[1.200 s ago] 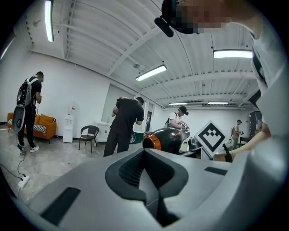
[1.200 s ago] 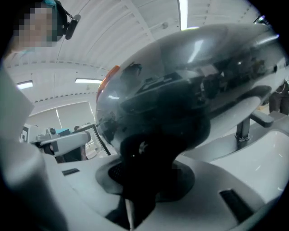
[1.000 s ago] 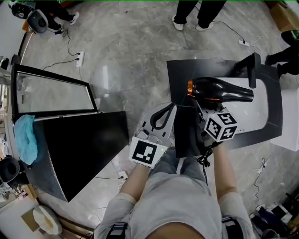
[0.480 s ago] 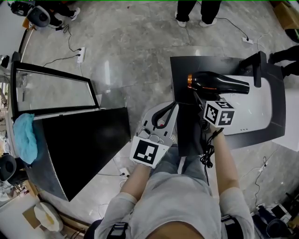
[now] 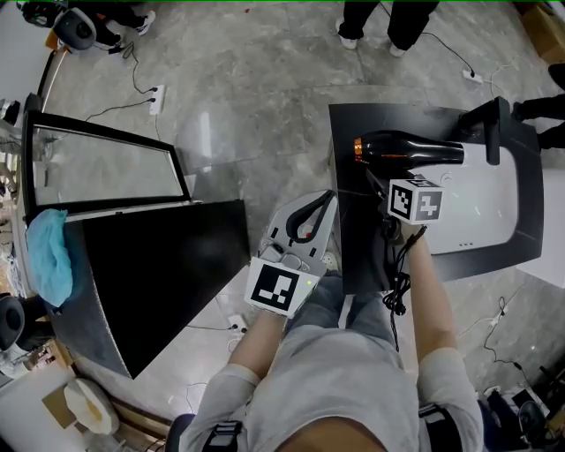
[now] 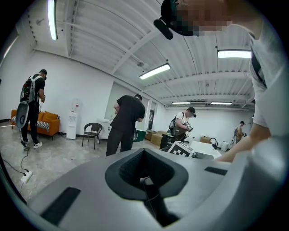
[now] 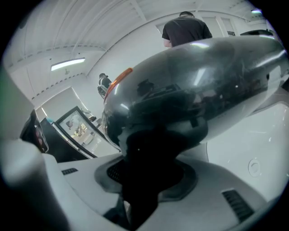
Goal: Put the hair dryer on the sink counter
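A black hair dryer [image 5: 406,148] with an orange ring at its rear lies level over the black sink counter [image 5: 353,124], its nozzle toward the black faucet [image 5: 490,124]. My right gripper [image 5: 378,185] has the dryer's handle [image 7: 144,162] between its jaws; the pads still touch it while the jaws are opening. The dryer's glossy body [image 7: 194,85] fills the right gripper view. Its cord [image 5: 397,282] hangs down along the right forearm. My left gripper [image 5: 320,205] is held near the body, left of the counter, shut and empty [image 6: 146,185].
A white basin [image 5: 477,212] is set into the counter right of the dryer. A framed glass panel [image 5: 97,168] and a black board [image 5: 150,274] lie on the floor at the left, with a blue cloth [image 5: 48,265]. People stand beyond the counter [image 5: 388,26].
The right gripper has carried the hair dryer farther out and down over the counter, toward the faucet. The left gripper has stayed where it was.
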A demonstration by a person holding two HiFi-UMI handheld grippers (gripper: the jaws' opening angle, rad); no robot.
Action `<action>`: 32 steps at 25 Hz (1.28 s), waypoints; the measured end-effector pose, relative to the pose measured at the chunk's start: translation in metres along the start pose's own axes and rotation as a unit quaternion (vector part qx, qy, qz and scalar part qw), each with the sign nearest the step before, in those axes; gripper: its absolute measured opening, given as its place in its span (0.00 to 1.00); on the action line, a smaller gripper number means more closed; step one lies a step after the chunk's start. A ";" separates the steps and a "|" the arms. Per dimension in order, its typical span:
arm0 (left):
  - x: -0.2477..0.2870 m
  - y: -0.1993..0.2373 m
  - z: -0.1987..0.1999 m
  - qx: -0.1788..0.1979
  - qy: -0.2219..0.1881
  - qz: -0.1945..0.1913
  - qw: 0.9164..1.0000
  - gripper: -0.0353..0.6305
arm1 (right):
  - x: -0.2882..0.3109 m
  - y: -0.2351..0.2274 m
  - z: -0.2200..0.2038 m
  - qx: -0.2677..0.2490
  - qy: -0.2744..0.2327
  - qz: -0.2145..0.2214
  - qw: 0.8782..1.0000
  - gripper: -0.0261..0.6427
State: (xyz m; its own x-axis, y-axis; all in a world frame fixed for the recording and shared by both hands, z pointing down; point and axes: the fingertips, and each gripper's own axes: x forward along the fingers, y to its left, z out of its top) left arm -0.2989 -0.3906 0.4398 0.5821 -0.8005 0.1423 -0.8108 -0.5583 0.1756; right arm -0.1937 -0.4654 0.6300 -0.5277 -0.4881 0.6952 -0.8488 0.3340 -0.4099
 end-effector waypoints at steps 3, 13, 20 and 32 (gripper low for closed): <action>-0.003 0.001 0.000 0.001 0.001 0.002 1.000 0.07 | 0.004 0.004 -0.009 -0.011 0.013 0.007 1.000 0.31; -0.010 -0.001 0.002 0.000 -0.003 0.006 1.000 0.07 | 0.003 0.011 -0.016 -0.036 0.036 0.007 0.999 0.39; -0.013 0.000 0.005 0.000 -0.006 0.009 1.000 0.07 | -0.003 0.011 -0.025 -0.087 0.062 -0.015 0.994 0.42; -0.011 -0.010 0.009 0.000 -0.013 -0.002 1.000 0.07 | -0.013 0.012 -0.034 -0.050 0.083 0.040 0.995 0.45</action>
State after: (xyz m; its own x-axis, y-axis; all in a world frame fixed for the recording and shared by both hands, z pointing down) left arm -0.2978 -0.3785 0.4274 0.5829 -0.8041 0.1170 -0.8089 -0.5608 0.1766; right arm -0.1962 -0.4275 0.6364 -0.5734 -0.3205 0.7540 -0.7931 0.4481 -0.4127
